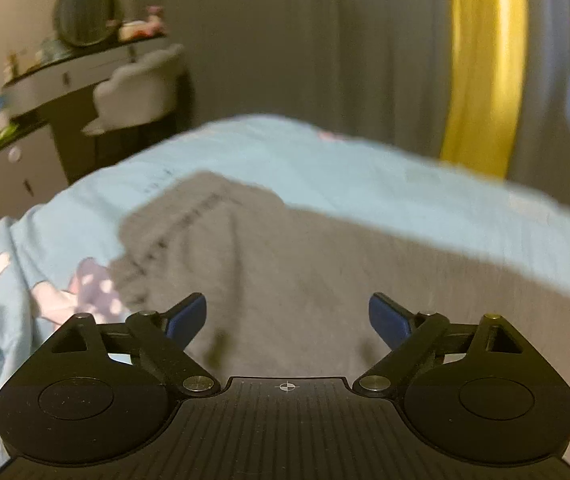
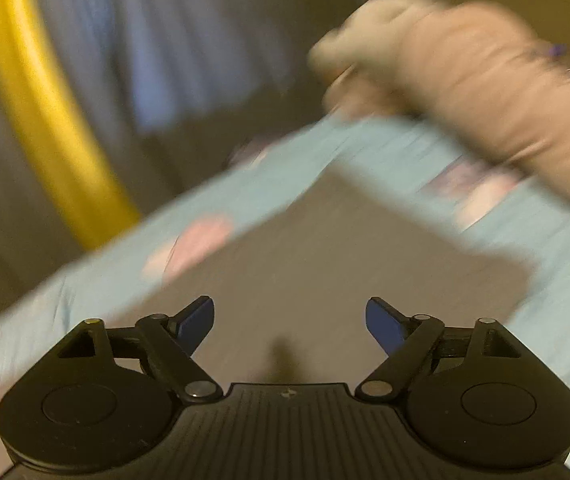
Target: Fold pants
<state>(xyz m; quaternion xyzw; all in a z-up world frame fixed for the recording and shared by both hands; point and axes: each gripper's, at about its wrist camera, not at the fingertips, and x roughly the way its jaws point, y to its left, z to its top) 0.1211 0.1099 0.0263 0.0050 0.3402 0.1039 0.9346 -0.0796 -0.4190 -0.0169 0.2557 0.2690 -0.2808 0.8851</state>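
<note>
Your left claw [image 1: 287,322] stands wide open, its 2 blue pads [image 1: 189,320] far apart with nothing gripped between them. It hangs above the grey pants [image 1: 285,272], not touching the cloth.

Your right claw [image 2: 289,322] is likewise spread wide and holds nothing. Its blue pads [image 2: 383,326] sit clear of the pants [image 2: 325,272], which fill the space under and ahead of it. This view is heavily smeared, so fine detail is unreadable.

The pants lie flat on the bed, on a light blue sheet [image 1: 365,172] printed with pink and purple figures. In the left wrist view the grey cloth runs from just under the claw out to a straight far edge, with a seam or pocket line on its left part. In the right wrist view the cloth ends in a corner pointing away from you.

Beyond the pants, a beige lump [image 2: 485,92], too blurred to identify, rests at the far right of the bed.

Past the bed, grey curtains [image 1: 325,40] with a yellow band [image 1: 485,68] cover the far side. At far left stand a dressing table [image 1: 77,68] with a round mirror [image 1: 85,12] and a pale chair [image 1: 141,88].
</note>
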